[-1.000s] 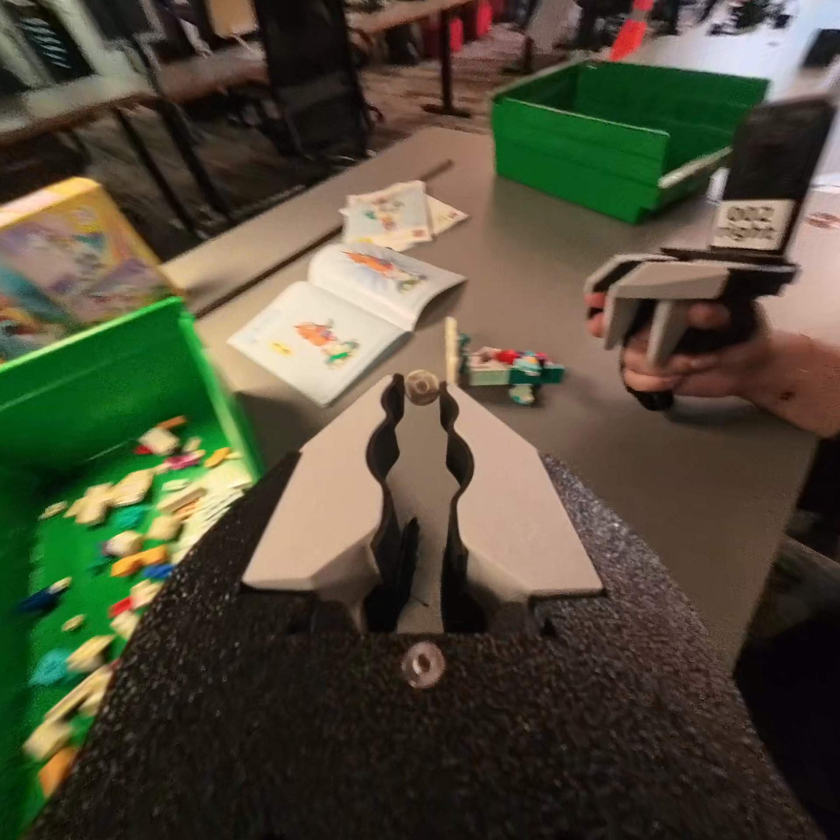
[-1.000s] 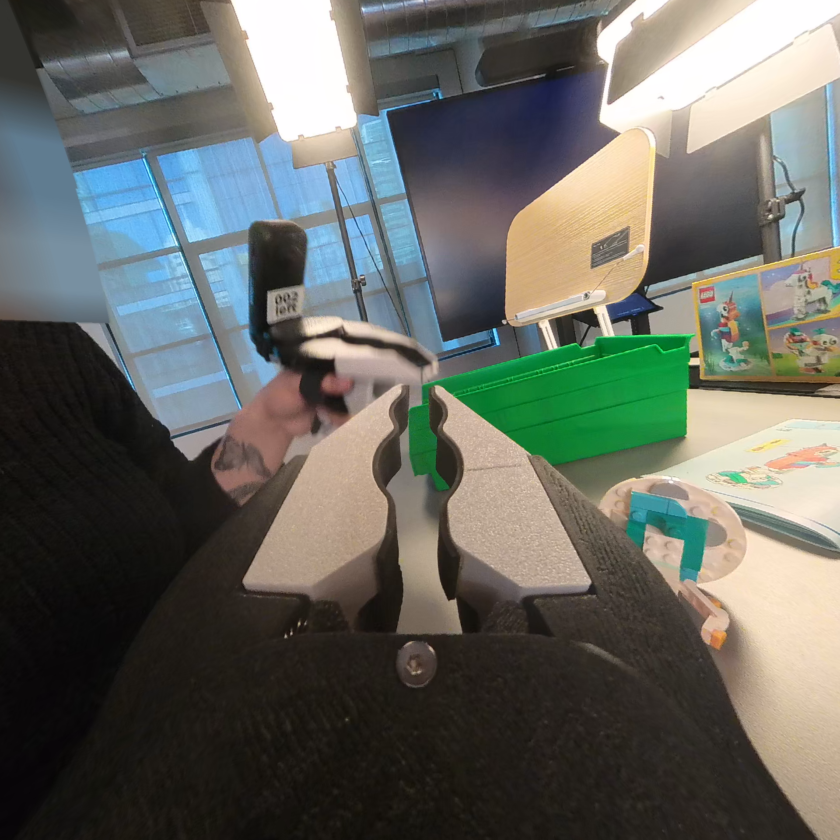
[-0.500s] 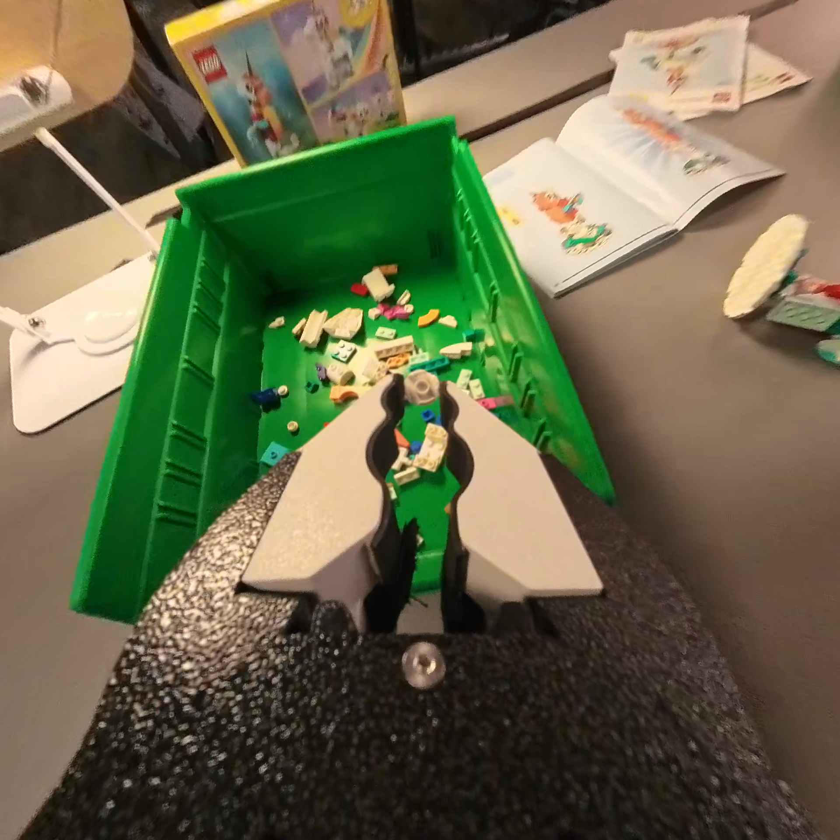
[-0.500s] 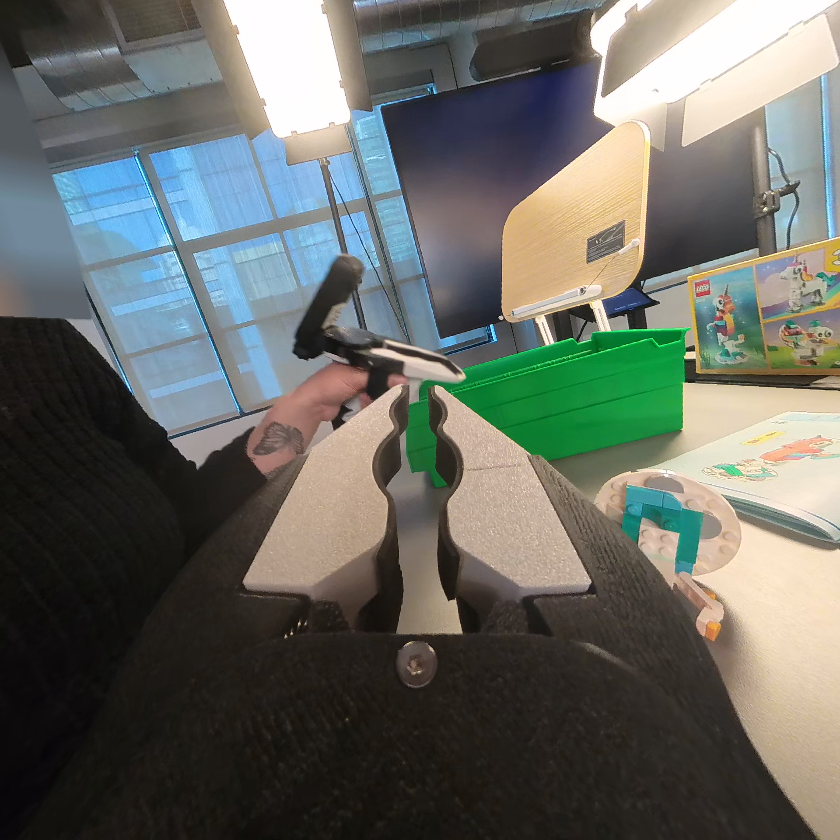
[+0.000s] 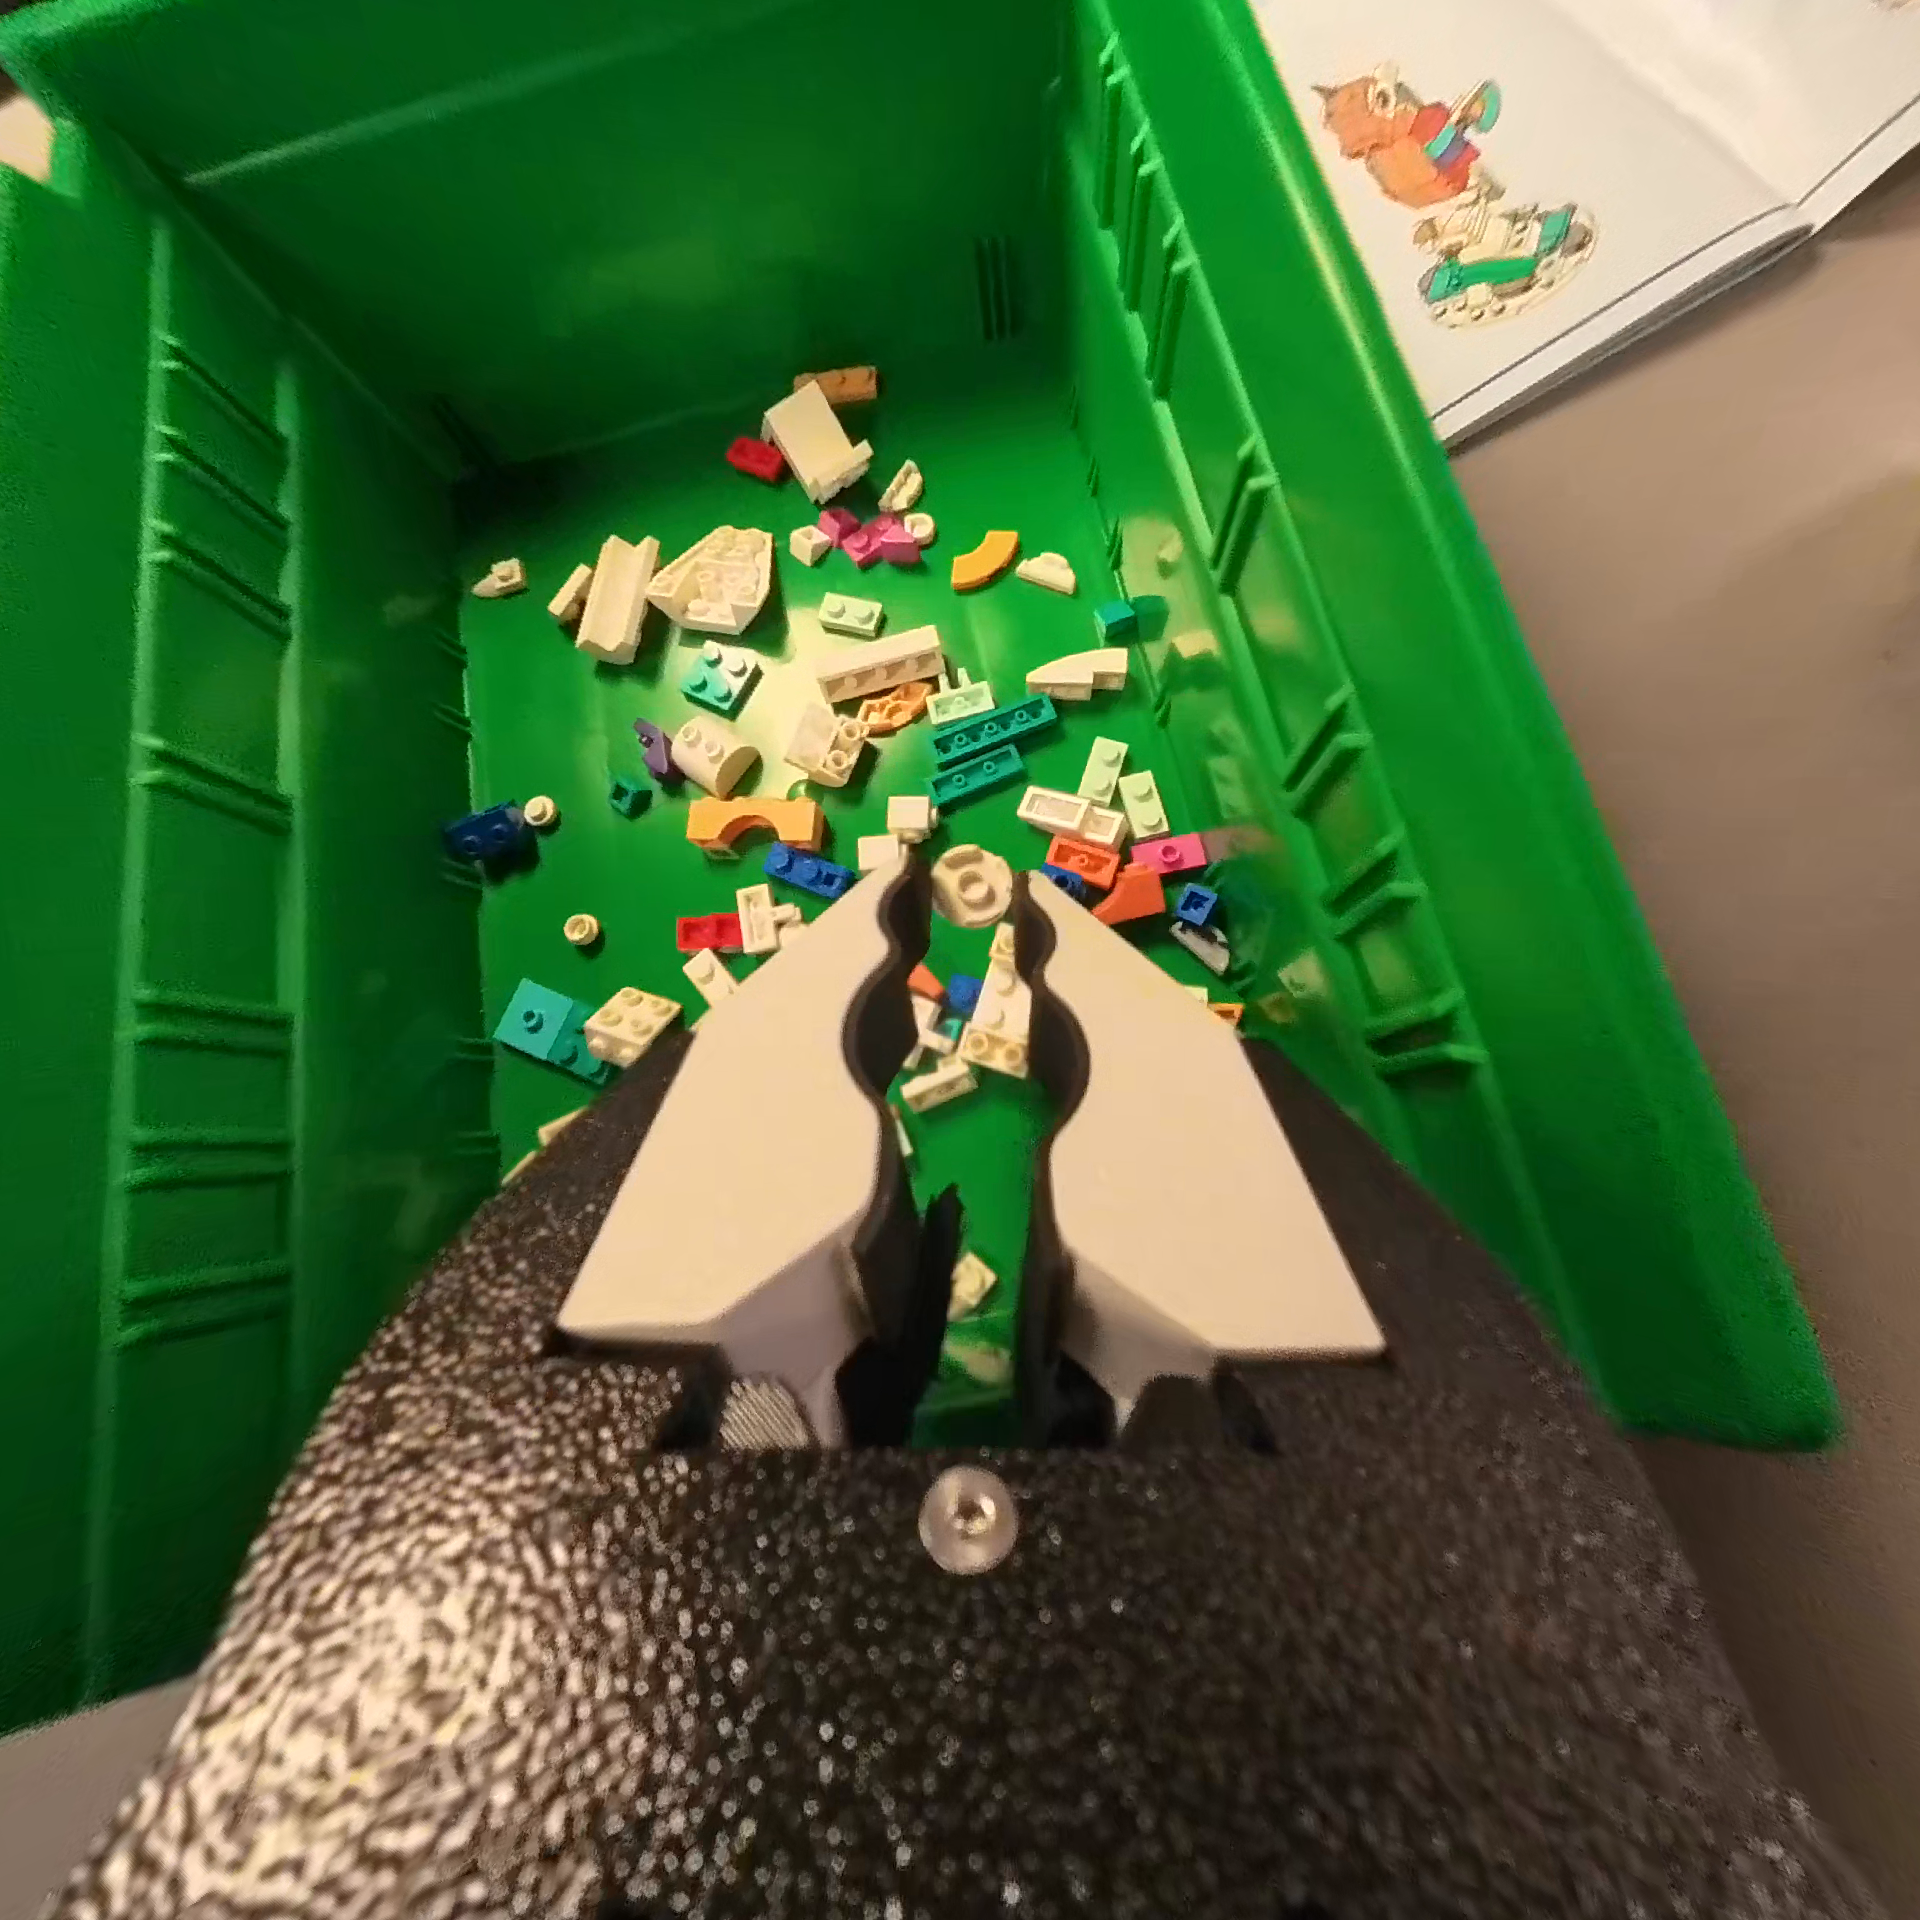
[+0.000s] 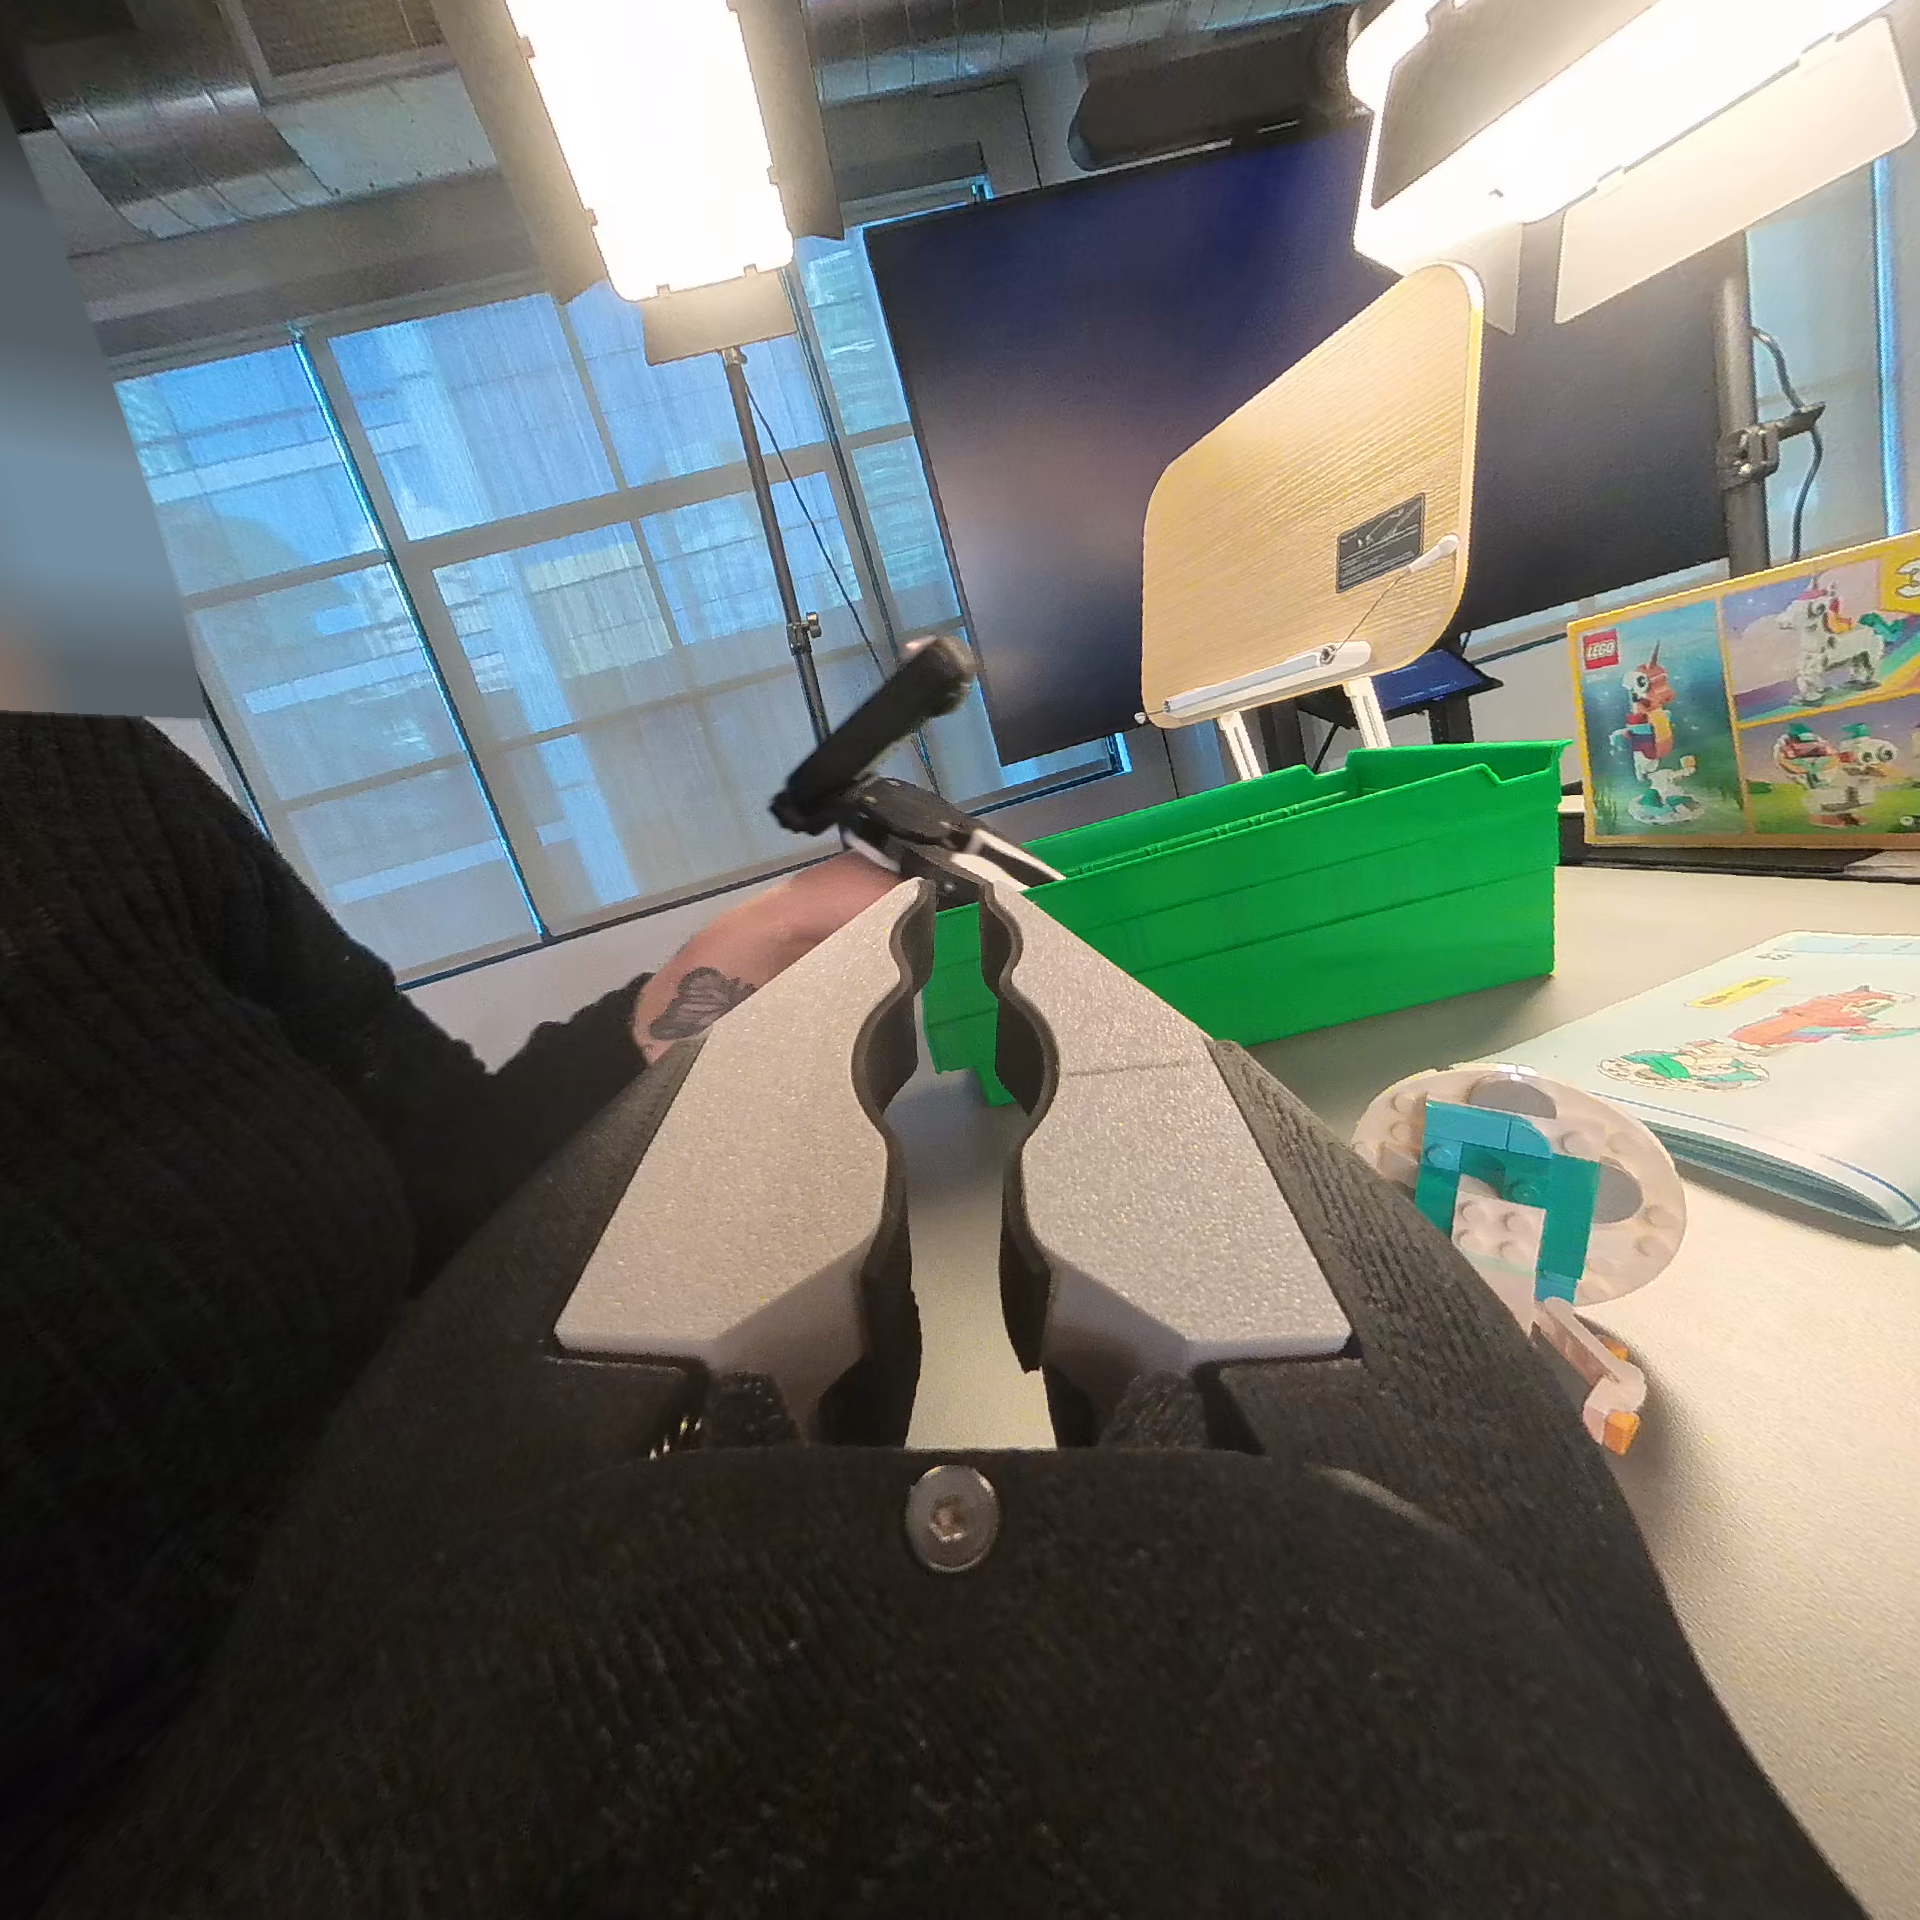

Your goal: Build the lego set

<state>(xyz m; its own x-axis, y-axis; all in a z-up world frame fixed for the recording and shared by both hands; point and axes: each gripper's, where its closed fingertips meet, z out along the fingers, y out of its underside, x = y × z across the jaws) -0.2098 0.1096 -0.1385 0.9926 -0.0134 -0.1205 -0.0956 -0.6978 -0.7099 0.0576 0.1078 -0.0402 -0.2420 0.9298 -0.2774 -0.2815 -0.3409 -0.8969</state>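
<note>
Two grippers show, one working over a bin and one idle above the table. The left gripper (image 5: 971, 894) hangs inside the mouth of a green bin (image 5: 260, 727), its fingers pinching a small round tan stud piece (image 5: 971, 883) at the very tips, both pads pressed against its sides. Below and ahead of the jaws the bin floor is strewn with loose bricks (image 5: 831, 675), thickest just past the tips and to their right, thinner toward the far wall. The bin's ribbed walls rise on both sides of the jaws; the right wall stands nearer than the left, and open green floor lies to the left of the tips. Beyond the right wall an open instruction booklet (image 5: 1558, 208) lies on the grey table (image 5: 1766, 727). The right gripper (image 6: 954, 904) sits low over the table with its jaws nearly together, a narrow slit between the bare pads and nothing in it. Straight ahead of its tips is the near corner of the green bin (image 6: 1351, 935), with the left gripper (image 6: 997, 847) tilted down over the bin's rim. To the right of the jaws, just beside the gripper body, a partly built model on a round pale plate (image 6: 1517, 1184) lies on the table, the booklet (image 6: 1818, 1060) past it and a toy box (image 6: 1745, 696) standing behind. Bare tabletop runs between the tips and the bin corner.
</note>
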